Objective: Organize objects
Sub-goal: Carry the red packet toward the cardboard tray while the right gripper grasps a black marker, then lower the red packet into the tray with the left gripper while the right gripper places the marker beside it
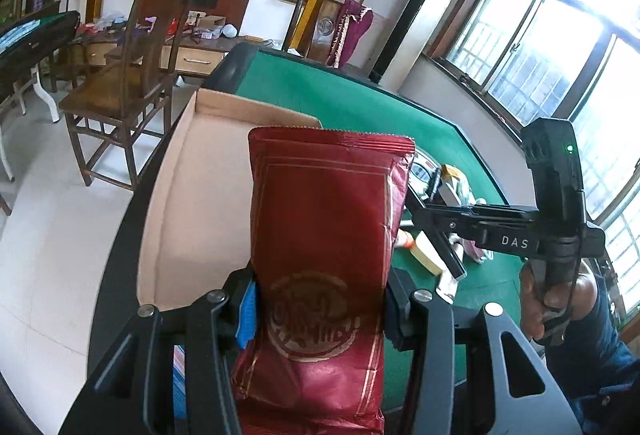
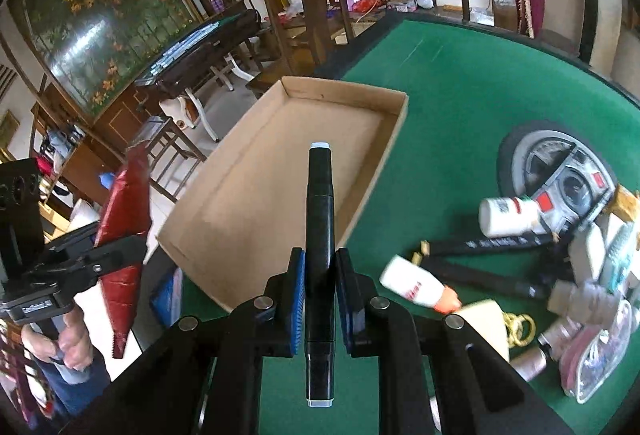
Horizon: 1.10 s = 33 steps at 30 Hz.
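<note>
Now left gripper [image 1: 320, 319] clamps red packet [image 1: 324, 235], right gripper [image 2: 320, 295] clamps black marker [image 2: 320, 235]; next: drop both into cardboard box [image 2: 396, 123] at table [image 2: 460, 75] edge.

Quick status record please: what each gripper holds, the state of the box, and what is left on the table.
left gripper: shut on the red packet, held upright above the box's near side
right gripper: shut on the black marker, pointing toward the box
cardboard box: open, on the green table, nothing visible inside
remaining pile: white bottle, orange-capped bottle, black pens, clear pouches and small items, on the table beside the box
blue packet: at the table edge, against the box's near corner
</note>
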Each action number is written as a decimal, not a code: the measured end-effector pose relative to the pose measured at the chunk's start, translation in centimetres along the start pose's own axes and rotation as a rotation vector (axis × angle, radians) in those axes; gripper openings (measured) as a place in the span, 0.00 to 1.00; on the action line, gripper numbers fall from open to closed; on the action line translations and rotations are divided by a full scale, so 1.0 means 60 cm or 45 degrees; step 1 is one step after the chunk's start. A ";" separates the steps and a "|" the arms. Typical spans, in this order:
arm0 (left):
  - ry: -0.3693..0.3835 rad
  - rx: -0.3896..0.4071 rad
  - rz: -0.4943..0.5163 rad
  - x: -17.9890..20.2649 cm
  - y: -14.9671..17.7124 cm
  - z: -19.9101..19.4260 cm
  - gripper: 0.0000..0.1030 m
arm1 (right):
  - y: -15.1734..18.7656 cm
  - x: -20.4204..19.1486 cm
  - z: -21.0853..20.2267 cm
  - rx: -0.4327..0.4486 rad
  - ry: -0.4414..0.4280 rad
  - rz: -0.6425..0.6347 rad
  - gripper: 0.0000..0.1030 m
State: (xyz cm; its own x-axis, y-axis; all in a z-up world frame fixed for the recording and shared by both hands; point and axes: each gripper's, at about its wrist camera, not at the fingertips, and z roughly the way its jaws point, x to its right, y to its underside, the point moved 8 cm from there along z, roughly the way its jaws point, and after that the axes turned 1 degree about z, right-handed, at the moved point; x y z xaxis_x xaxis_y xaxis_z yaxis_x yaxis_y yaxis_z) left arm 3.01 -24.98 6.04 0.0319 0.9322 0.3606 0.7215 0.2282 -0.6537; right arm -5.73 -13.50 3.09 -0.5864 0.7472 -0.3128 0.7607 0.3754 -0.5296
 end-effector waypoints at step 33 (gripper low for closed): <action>-0.339 -0.220 0.088 -0.073 -0.030 0.181 0.47 | 0.036 -0.034 0.121 -0.092 -0.017 0.047 0.16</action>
State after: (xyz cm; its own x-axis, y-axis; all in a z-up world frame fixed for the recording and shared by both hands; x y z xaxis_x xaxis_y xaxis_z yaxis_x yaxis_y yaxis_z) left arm -5.91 -26.42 -1.59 -0.0805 0.9898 0.1174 0.8314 0.1317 -0.5399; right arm -4.92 -18.22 -3.15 -0.5606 0.7543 -0.3418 0.7999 0.3864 -0.4592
